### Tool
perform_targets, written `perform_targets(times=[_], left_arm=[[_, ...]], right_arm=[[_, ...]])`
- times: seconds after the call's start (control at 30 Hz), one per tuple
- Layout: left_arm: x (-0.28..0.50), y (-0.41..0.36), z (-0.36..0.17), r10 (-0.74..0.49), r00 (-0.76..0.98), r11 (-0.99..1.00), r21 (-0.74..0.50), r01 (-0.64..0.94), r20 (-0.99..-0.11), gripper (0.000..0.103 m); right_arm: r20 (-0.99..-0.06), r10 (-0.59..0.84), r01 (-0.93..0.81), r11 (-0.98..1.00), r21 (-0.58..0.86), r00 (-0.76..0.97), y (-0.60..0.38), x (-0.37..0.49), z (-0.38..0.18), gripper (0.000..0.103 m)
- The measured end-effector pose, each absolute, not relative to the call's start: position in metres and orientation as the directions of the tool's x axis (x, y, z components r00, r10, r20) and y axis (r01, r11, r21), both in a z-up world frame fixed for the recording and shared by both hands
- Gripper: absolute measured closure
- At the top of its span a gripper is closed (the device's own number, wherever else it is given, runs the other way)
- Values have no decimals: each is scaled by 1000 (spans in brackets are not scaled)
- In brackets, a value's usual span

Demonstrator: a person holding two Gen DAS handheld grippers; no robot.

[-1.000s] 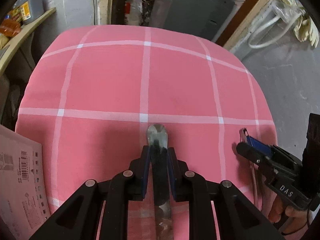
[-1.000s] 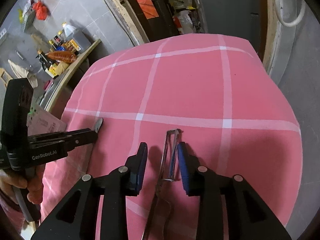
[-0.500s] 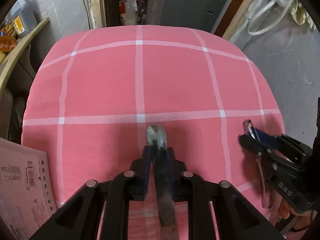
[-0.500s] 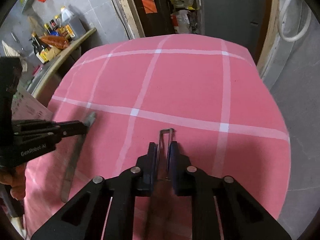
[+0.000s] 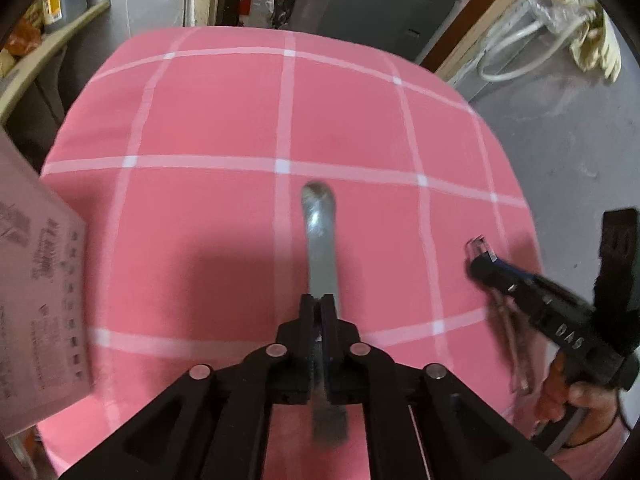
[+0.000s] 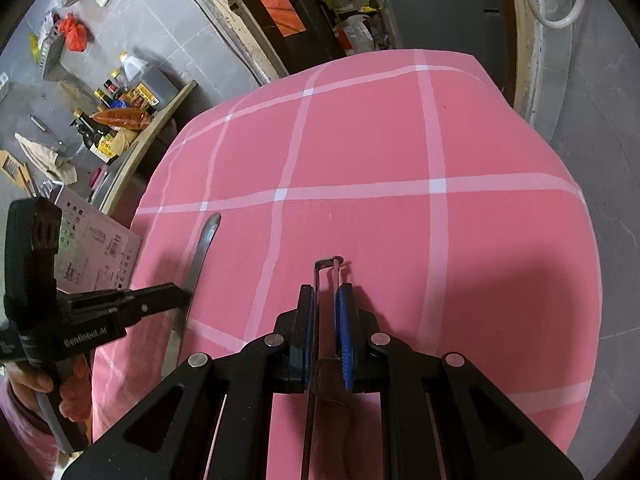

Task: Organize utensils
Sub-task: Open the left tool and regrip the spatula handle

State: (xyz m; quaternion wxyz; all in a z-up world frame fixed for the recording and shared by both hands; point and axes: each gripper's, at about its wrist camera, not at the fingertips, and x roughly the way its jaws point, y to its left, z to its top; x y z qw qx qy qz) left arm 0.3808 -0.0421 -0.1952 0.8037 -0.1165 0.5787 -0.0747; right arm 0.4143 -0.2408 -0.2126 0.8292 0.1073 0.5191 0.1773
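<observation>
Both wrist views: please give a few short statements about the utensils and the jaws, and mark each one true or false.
1. The left gripper is shut on a butter knife. True.
2. The right gripper stands open and empty. False: its jaws are shut on a peeler.
3. The cloth is pink with white lines. True.
4. The knife's rounded tip points toward the camera in the left wrist view. False: it points away.
5. A printed box lies at the table's left edge. True.

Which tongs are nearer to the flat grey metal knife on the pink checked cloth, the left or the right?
Left. The left tongs are shut on the flat grey metal knife. The right tongs are off to its right side, shut on a thin wire-frame metal peeler.
</observation>
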Motion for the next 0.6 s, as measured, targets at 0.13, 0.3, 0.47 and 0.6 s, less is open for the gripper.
perform_targets(times=[0.13, 0.3, 0.47, 0.6], left_arm=[[379, -43, -193, -281, 302, 957, -290, 16, -911, 69], [377, -61, -191, -239, 288, 971, -228, 72, -928, 58], [378, -73, -190, -125, 280, 989, -98, 109, -952, 73], [389, -92, -187, -82, 249, 990, -50, 133, -965, 86]], right_arm=[[-823, 407, -177, 913, 367, 395, -244, 412, -213, 92], [-820, 413, -178, 911, 372, 397, -247, 406, -212, 92], [-814, 413, -162, 910, 380, 409, -250, 403, -212, 92], [-820, 397, -147, 917, 370, 414, -246, 402, -211, 92]])
